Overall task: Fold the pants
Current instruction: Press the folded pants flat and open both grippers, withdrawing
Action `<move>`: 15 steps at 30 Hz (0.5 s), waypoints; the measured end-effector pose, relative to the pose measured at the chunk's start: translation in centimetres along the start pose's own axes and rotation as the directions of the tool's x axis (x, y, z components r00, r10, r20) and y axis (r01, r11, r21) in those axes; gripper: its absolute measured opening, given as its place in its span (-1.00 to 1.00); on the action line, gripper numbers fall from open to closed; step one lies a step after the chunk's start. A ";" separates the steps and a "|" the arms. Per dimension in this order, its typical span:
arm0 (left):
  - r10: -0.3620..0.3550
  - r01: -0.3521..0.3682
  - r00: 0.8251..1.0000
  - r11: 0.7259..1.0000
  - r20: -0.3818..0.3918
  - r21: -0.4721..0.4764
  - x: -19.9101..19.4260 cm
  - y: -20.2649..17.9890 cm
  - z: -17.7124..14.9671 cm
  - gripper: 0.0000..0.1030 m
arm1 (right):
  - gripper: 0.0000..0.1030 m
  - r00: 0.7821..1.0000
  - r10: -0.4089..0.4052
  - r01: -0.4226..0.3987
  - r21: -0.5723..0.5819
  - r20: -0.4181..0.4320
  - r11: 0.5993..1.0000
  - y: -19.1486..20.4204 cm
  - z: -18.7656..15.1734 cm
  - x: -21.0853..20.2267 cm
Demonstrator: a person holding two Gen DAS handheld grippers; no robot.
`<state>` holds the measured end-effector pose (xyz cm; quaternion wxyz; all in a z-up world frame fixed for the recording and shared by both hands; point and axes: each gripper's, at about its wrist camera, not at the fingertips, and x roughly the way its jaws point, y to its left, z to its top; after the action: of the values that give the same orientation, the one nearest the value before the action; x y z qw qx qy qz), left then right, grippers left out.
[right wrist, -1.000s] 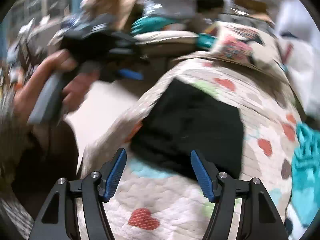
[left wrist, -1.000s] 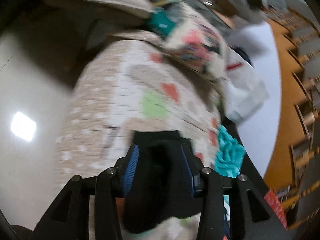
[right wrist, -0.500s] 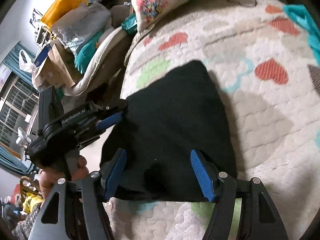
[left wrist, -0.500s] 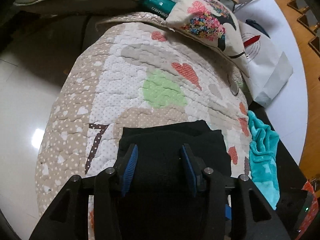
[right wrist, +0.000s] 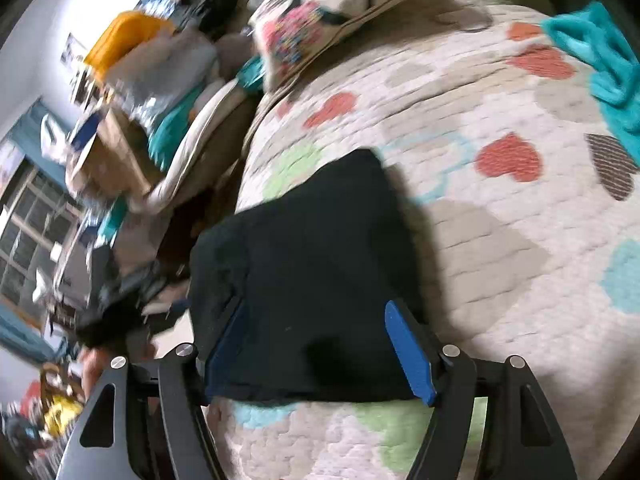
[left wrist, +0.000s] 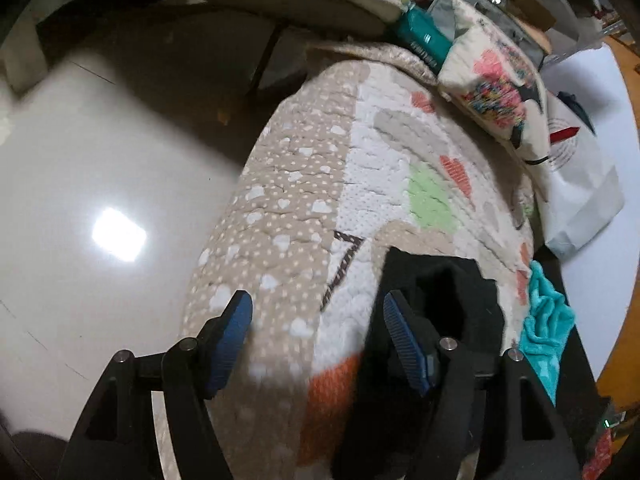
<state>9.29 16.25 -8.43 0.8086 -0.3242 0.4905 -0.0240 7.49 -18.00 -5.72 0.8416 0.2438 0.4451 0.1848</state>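
Note:
The black pants [right wrist: 312, 260] lie folded into a thick square on the heart-patterned quilt [right wrist: 500, 240]. My right gripper [right wrist: 318, 344] hangs low over their near edge. Its jaws are opening, with the fold lying between the blue pads [right wrist: 408, 348], which do not press on it. In the left wrist view the pants [left wrist: 460, 300] show just beyond the right finger. My left gripper [left wrist: 316, 316] is over the quilt's [left wrist: 300, 200] left border. Its jaws are opening with only quilt between them. In the right wrist view the left gripper is a dark blur at the lower left.
A floral pillow [left wrist: 496, 92] and a white bag [left wrist: 580, 184] lie at the quilt's far end. A teal towel [left wrist: 548, 328] lies at its right edge. The glossy floor [left wrist: 100, 200] drops away to the left. Piled boxes and bags [right wrist: 128, 80] crowd the far side.
My left gripper let go of the pants, spread its jaws and slid left off them onto the quilt's border. My right gripper rolled and moved in over the fold.

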 end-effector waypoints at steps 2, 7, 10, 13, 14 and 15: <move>-0.012 0.012 1.000 1.000 0.025 0.015 -1.8 -0.8 -1.1 0.30 | 0.46 1.000 -0.003 0.002 0.055 0.023 0.999 -1.2 0.5 -0.7; -0.023 0.015 0.997 0.994 0.067 0.111 -4.5 -5.1 -3.9 0.30 | 0.47 0.998 -0.033 0.028 0.088 0.053 0.996 -2.3 0.8 -1.8; -0.006 -0.016 0.995 0.979 0.104 0.203 -6.1 -8.1 -6.2 0.32 | 0.47 0.997 -0.052 0.048 0.057 0.065 0.997 -1.8 0.7 -2.4; 0.048 -0.093 0.987 0.949 0.153 0.303 -7.2 -10.7 -8.5 0.33 | 0.47 0.994 -0.076 0.075 0.015 0.078 0.997 -1.2 0.4 -2.8; 0.068 -0.122 0.983 0.936 0.171 0.331 -7.5 -11.4 -9.1 0.33 | 0.47 0.993 -0.088 0.088 0.000 0.082 0.996 -1.0 0.3 -2.9; 0.089 -0.154 0.977 0.921 0.193 0.358 -7.8 -12.1 -9.8 0.33 | 0.47 0.991 -0.100 0.101 -0.014 0.085 0.995 -0.8 0.2 -3.0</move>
<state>0.72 4.61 1.18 0.8945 -0.1353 0.4244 -0.0377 6.19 -20.26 -4.11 0.8700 0.2210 0.4193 0.1359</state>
